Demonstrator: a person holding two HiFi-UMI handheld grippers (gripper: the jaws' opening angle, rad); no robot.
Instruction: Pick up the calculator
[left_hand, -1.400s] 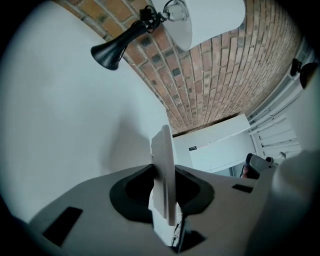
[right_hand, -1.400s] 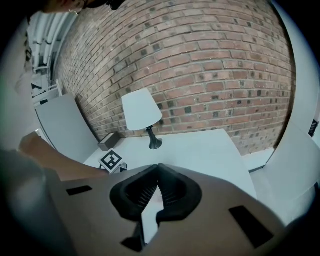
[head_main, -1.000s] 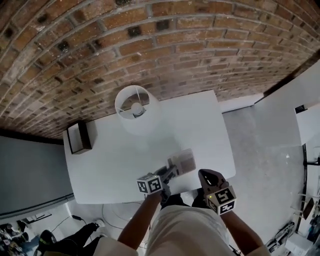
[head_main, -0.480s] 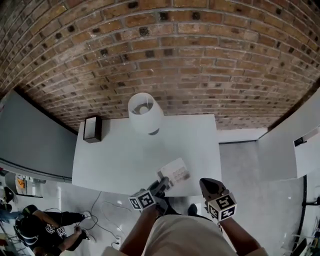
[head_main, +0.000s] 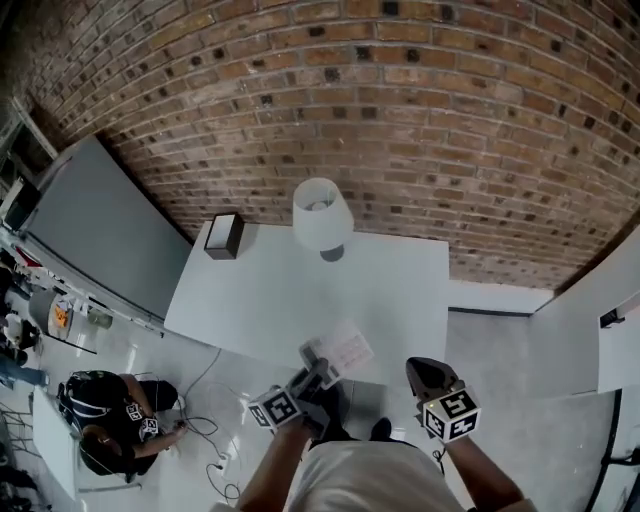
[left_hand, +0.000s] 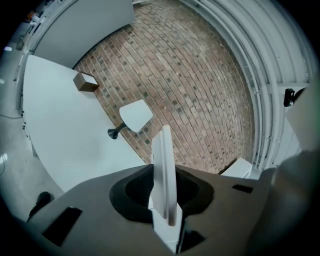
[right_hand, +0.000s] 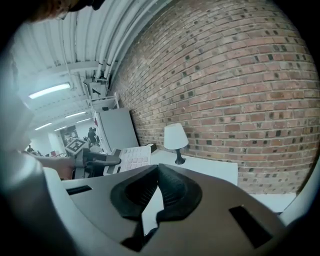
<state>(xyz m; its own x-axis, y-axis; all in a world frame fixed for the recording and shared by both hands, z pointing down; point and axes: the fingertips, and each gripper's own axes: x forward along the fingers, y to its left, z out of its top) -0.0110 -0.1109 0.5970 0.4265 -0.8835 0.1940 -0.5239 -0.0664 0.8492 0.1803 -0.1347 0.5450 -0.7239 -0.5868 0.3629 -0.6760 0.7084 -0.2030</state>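
Note:
The white calculator (head_main: 342, 350) is up off the white table (head_main: 270, 290), over its front edge, and my left gripper (head_main: 318, 366) is shut on its near end. From the left gripper view I see the calculator (left_hand: 164, 172) edge-on, standing upright between the jaws. My right gripper (head_main: 421, 370) hovers to the right of it, apart from it, jaw tips together and nothing in them. The right gripper view shows the calculator (right_hand: 133, 156) with its keys facing me, in the left gripper (right_hand: 109, 160).
A white-shaded lamp (head_main: 322, 220) stands at the table's back edge by the brick wall. A dark box (head_main: 223, 236) sits on the back left corner. On the floor at lower left a person (head_main: 105, 420) crouches among cables, beside a grey partition (head_main: 100, 230).
The left gripper has lifted the calculator off the table and drawn it toward the front edge. The right gripper has risen too. The head view has swung, showing more floor at the left.

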